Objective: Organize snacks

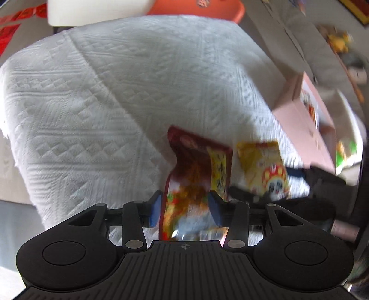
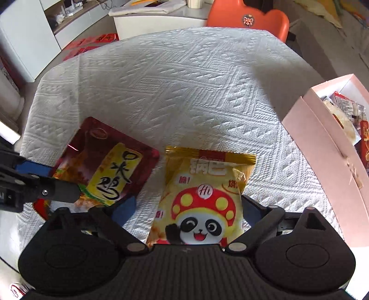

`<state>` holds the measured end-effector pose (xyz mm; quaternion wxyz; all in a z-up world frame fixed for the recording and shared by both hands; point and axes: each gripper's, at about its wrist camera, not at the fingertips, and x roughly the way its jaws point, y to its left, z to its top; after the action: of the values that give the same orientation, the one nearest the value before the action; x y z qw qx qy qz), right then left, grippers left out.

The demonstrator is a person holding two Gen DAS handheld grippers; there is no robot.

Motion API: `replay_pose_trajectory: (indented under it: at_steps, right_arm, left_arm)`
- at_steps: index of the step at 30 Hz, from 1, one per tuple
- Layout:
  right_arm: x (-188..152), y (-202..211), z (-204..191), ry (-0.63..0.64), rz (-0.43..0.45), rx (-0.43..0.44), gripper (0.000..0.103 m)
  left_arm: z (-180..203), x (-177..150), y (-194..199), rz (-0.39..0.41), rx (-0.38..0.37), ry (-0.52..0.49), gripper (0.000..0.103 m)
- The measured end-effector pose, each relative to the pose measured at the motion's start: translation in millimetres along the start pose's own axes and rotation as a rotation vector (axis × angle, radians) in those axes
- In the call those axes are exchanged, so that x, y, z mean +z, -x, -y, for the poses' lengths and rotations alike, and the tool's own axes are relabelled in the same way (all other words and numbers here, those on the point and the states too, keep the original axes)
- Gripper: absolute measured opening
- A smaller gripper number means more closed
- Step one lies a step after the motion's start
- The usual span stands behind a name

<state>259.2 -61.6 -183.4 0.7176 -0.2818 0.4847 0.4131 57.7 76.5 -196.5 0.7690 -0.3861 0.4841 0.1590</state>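
A dark red snack packet sits between the blue pads of my left gripper, which is shut on it; the packet is bent and tilted up off the white cloth. In the right wrist view the same red packet lies at the left with the left gripper's finger on it. A yellow panda snack bag lies between the wide-open jaws of my right gripper. The yellow bag also shows in the left wrist view.
A pink cardboard box with several snacks inside stands at the right edge of the cloth; it shows in the left wrist view too. An orange chair stands behind the table.
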Motion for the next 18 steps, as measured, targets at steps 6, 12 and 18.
replay_pose_trajectory:
  at_steps: [6,12,18]
  right_arm:
    - [-17,2,2,-0.009,0.058,-0.003,0.103]
    - [-25,3,2,-0.008,0.092,-0.006,0.103]
    - [-37,9,2,0.003,0.089,-0.002,0.103]
  left_arm:
    - [19,20,-16,0.023,-0.015,-0.040,0.073]
    - [44,13,-24,0.014,0.053,-0.190,0.082]
    - [68,7,-33,0.004,0.203,-0.326,0.082]
